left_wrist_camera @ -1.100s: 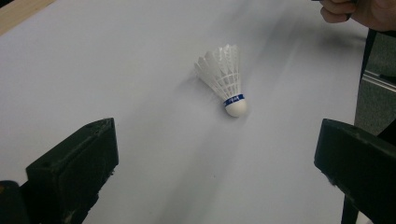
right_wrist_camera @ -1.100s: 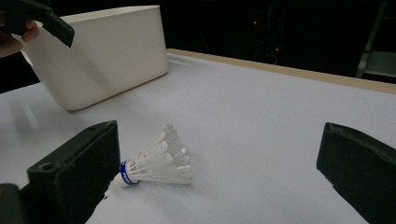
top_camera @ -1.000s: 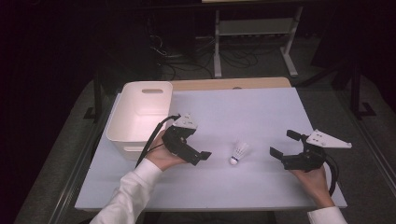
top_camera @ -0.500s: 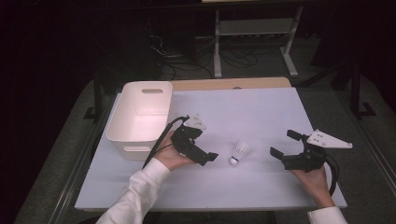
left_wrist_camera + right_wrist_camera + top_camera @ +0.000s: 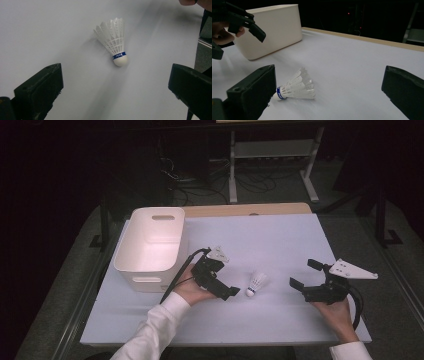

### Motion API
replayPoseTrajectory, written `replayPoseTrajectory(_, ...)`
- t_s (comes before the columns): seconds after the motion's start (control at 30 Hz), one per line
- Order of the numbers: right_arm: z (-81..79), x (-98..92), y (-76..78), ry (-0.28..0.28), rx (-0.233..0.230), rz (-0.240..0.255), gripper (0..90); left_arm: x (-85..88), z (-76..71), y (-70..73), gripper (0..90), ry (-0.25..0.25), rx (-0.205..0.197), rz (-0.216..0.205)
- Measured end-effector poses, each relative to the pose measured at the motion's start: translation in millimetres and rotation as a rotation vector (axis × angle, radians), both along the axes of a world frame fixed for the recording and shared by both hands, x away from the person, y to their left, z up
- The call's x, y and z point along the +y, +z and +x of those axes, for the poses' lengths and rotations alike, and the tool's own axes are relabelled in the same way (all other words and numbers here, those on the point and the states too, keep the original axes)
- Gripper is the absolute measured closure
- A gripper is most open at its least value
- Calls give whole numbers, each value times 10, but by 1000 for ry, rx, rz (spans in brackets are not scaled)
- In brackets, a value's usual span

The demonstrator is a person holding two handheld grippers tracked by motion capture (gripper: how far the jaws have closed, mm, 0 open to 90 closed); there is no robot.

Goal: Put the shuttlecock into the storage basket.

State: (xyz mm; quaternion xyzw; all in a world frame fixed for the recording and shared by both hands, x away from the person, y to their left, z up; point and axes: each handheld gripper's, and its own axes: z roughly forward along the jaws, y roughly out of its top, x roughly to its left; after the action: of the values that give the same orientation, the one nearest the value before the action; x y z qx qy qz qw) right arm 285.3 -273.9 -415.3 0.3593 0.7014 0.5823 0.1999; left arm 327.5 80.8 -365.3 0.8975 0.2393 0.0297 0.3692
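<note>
A white bin (image 5: 150,245) stands at the worktop's (image 5: 280,240) left and looks bare inside, though its near corner is hidden. A shuttlecock (image 5: 257,283) lies on its side between the left gripper (image 5: 231,291) and right gripper (image 5: 304,276), both with fingers spread wide, touching nothing.

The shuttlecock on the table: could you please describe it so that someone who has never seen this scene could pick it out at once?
Start at the pale tabletop with the large white rectangular plastic bin at its left. Right of the bin, between the left claw and the right claw, lies the small white feathered shuttlecock on its side. It alone is cone-shaped, with a rounded white cork tip and a blue band.
</note>
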Motion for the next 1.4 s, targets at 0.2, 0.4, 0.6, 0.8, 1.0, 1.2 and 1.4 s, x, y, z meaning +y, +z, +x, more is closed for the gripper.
replayPoseTrajectory(0.2,-2,-1,1,2,-2,1,0,-78,13,-61,0,10,33,4)
replayPoseTrajectory(0.4,-4,-1,3,4,-2,-1,0,-143,47,-136,0,16,62,13)
replayPoseTrajectory(0.6,-4,-4,4,6,-4,1,0,-180,96,-207,0,39,106,1)
replayPoseTrajectory(0.8,-4,-7,3,6,-2,2,0,-200,167,-265,0,23,151,0)
replayPoseTrajectory(1.0,-5,-7,2,6,0,2,0,-204,244,-329,0,13,198,-5)
replayPoseTrajectory(1.2,-3,-11,1,7,-3,1,0,-221,286,-379,46,-6,217,-10)
replayPoseTrajectory(1.4,-2,-9,0,7,-2,4,0,-230,350,-418,52,-3,243,-23)
